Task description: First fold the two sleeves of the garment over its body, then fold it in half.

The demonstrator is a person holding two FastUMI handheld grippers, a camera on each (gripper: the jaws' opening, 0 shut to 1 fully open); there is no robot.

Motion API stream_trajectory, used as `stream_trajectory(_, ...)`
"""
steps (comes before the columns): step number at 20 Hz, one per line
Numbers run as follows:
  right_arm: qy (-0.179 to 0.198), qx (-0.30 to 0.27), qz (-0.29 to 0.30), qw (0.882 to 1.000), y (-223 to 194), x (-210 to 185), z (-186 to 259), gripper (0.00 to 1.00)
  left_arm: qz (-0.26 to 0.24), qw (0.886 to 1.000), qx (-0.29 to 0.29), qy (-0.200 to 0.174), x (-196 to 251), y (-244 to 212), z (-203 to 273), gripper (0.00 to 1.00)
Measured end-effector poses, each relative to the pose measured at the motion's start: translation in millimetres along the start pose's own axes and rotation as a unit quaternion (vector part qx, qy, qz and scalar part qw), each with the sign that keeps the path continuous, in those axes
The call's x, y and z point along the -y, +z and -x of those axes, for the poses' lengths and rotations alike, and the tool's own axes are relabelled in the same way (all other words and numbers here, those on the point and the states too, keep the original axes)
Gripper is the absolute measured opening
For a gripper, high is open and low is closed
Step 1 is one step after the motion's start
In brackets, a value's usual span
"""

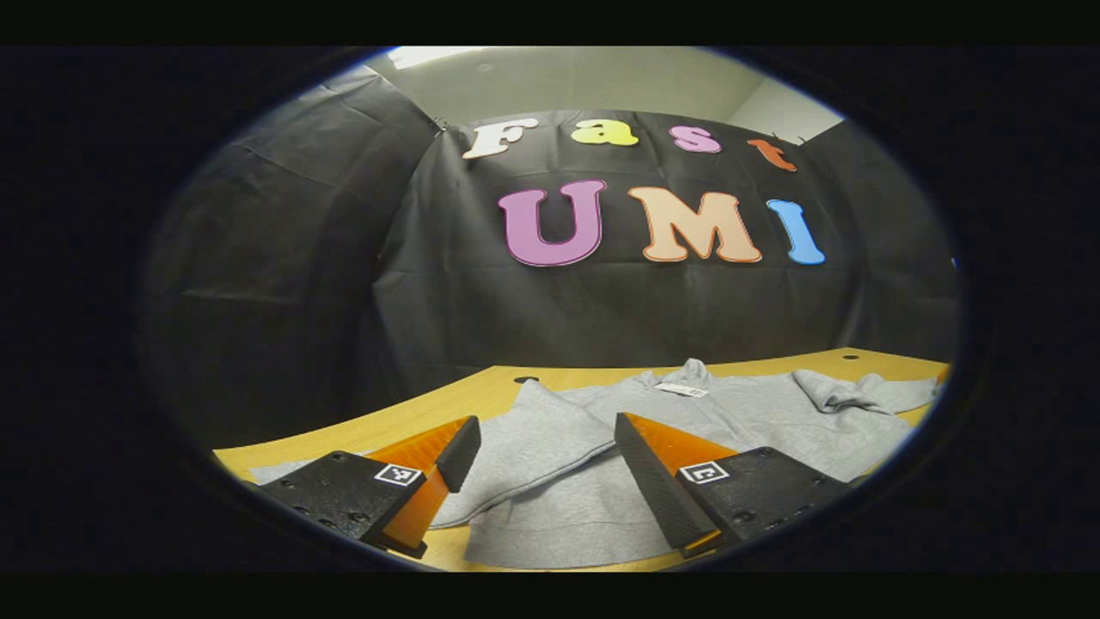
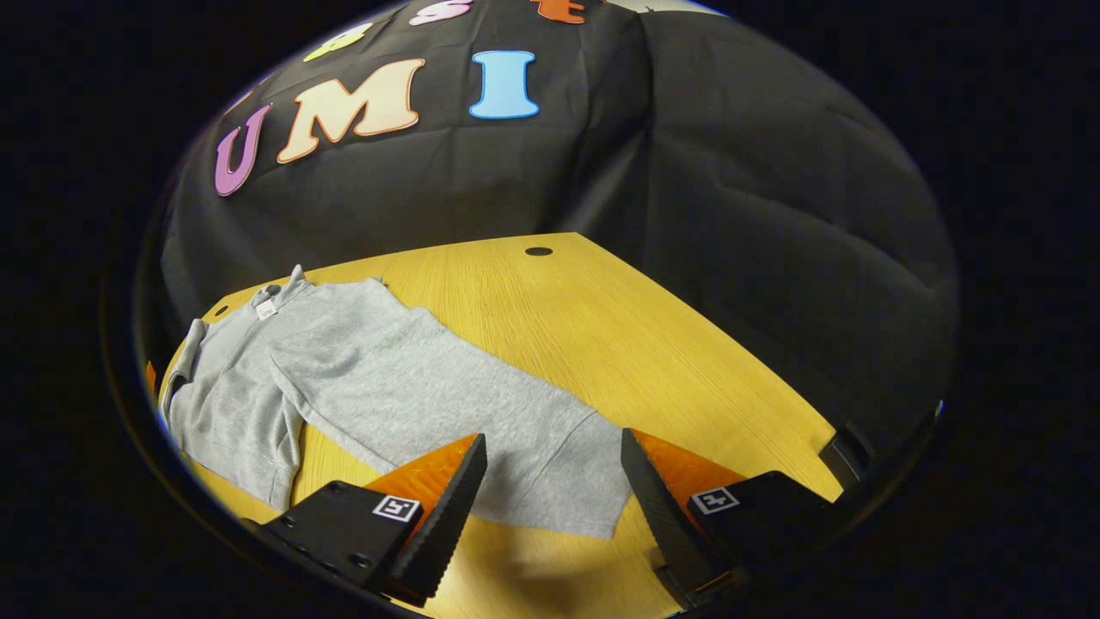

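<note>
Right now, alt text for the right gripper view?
A grey garment lies flat on a wooden table, one sleeve stretched toward the open right gripper just above its cuff.

A grey long-sleeved sweatshirt [image 2: 378, 378] lies flat on the wooden worktop [image 2: 601, 327], its collar and label toward the far edge. One sleeve [image 2: 533, 456] stretches out straight toward the near edge; the other [image 1: 859, 391] lies bunched beside the body.

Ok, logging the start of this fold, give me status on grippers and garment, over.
Left gripper open, right gripper open, both empty above cloth. Grey garment flat on wooden table, sleeves not yet folded. Nothing in the way.
</note>
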State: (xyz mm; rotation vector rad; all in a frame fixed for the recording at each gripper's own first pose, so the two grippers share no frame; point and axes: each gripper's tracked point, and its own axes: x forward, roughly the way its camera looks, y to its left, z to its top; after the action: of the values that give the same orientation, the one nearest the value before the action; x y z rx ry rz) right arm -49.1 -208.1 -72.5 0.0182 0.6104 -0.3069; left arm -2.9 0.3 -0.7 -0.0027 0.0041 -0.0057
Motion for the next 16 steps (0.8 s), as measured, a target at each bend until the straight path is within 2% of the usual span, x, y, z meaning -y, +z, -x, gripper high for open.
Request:
stream_trajectory(1,0.000,-0.008,-0.002,1.000,-4,0,-1,0.98,0.000,1.000,0.000,0.000,0,0,0,0.93)
stream_trajectory(2,-0.003,-0.017,-0.002,1.000,-10,1,-4,0.94,0.000,1.000,0.000,0.000,0,0,0,0.93)
stream_trajectory(3,-0.003,-0.023,-0.001,1.000,-16,3,-7,0.98,0.000,1.000,0.000,0.000,0,1,0,0.93)
stream_trajectory(4,-0.003,-0.027,-0.001,1.000,-19,4,-8,0.94,0.000,1.000,0.000,0.000,0,-1,0,0.93)
stream_trajectory(5,-0.002,-0.027,-0.002,1.000,-19,5,-7,0.98,0.000,1.000,0.000,0.000,0,0,1,0.93)
stream_trajectory(9,-0.001,-0.029,-0.004,1.000,-20,5,-8,0.98,0.000,1.000,0.000,0.000,0,1,-1,0.93)
stream_trajectory(10,0.001,-0.028,-0.003,1.000,-20,5,-8,0.93,0.000,1.000,0.000,0.000,1,1,0,0.93)
stream_trajectory(12,0.012,-0.031,-0.004,0.999,-21,0,-8,0.91,0.000,1.000,0.000,0.000,1,0,0,0.93)
stream_trajectory(15,0.023,-0.038,0.002,0.999,-22,-9,-8,0.60,0.000,1.000,0.000,0.000,0,0,0,0.93)
stream_trajectory(16,0.026,-0.041,0.003,0.999,-22,-12,-6,0.54,0.000,1.000,0.000,0.000,1,0,0,0.93)
